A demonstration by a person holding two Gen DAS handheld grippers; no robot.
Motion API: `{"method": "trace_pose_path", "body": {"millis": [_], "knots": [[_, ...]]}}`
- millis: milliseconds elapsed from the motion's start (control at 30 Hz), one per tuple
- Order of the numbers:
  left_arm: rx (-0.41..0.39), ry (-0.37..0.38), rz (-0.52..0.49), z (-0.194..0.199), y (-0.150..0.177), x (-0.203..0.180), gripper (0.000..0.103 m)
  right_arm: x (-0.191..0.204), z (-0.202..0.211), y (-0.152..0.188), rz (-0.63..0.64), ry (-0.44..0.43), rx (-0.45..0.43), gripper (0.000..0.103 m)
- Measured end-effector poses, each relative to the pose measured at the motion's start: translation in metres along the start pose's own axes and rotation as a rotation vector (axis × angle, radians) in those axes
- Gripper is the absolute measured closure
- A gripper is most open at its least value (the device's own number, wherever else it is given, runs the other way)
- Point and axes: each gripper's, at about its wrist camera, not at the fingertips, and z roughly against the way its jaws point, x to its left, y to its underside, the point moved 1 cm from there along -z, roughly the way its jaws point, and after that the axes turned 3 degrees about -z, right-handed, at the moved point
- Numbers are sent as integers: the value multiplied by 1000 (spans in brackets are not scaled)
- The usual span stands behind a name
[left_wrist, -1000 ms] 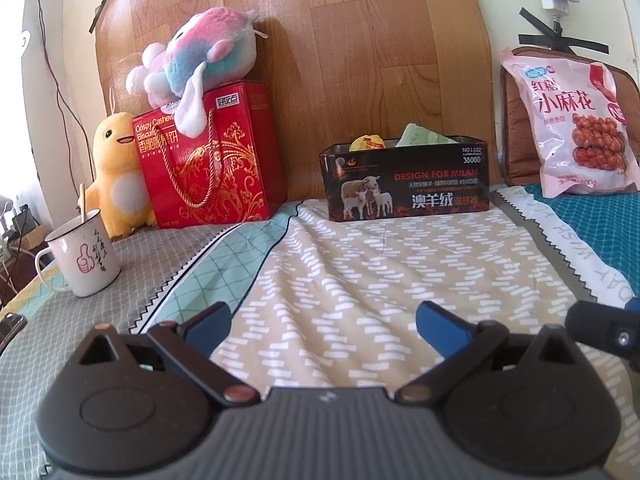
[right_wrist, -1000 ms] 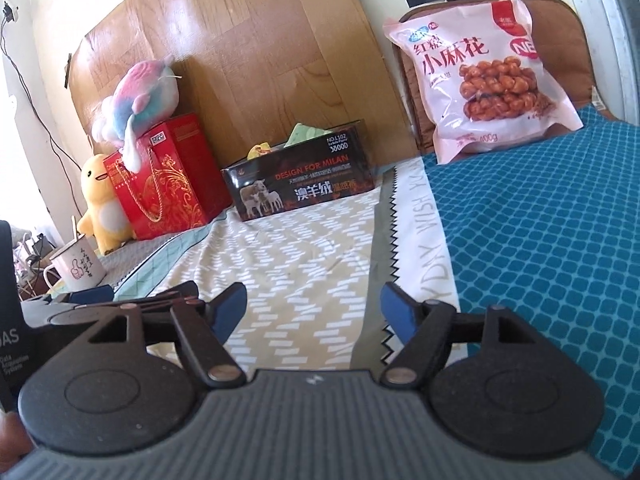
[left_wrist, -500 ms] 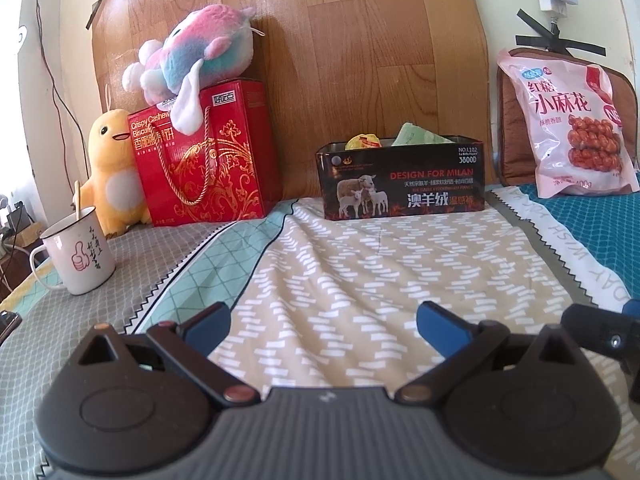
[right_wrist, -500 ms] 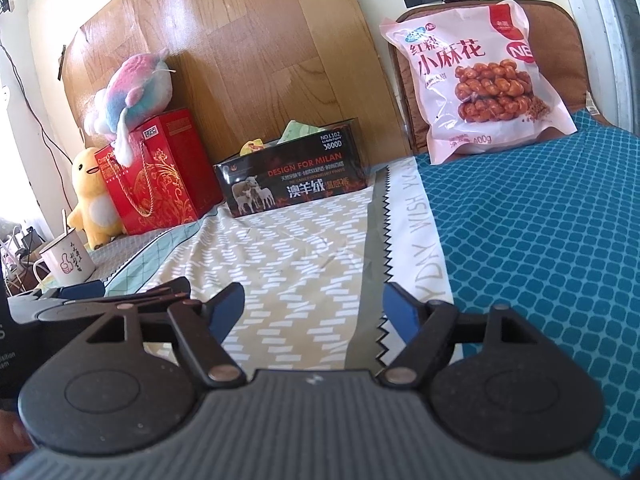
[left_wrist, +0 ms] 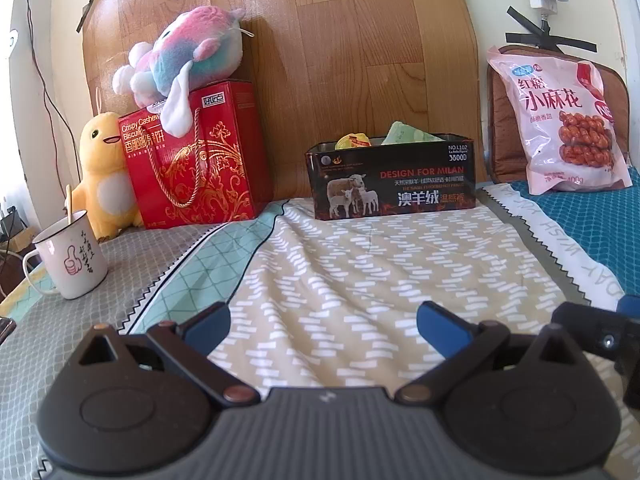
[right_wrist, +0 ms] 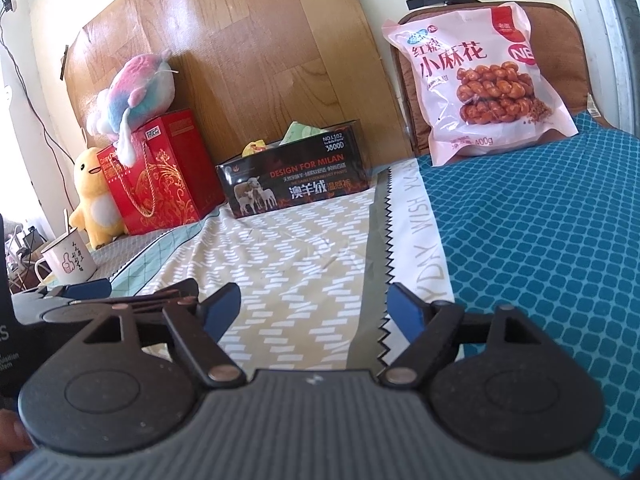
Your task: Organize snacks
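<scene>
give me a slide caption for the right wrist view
Open right gripper faces black tin and pink snack bag on the bed.

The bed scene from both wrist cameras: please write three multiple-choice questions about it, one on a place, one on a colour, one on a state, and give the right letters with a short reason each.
1. Where does the pastel plush toy lie?
A. on top of the red gift box
B. inside the black tin
C. beside the white mug

2. What colour is the big snack bag that leans on the brown cushion?
A. green
B. pink
C. black

3. How do the two grippers stand?
A. both shut on a snack
B. left open, right shut
C. both open and holding nothing

Answers:
1. A, the plush toy rests on the red gift box.
2. B, the snack bag is pink with printed brown twists.
3. C, the left gripper and the right gripper each show their fingers wide apart with only bedsheet between.
</scene>
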Motion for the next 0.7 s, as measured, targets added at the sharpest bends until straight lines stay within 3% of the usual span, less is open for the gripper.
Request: {"method": "trace_pose_path", "body": {"millis": [700], "knots": [[-10, 37, 14, 3, 1, 0, 0, -2, 2, 0, -5, -9, -14, 16]]}}
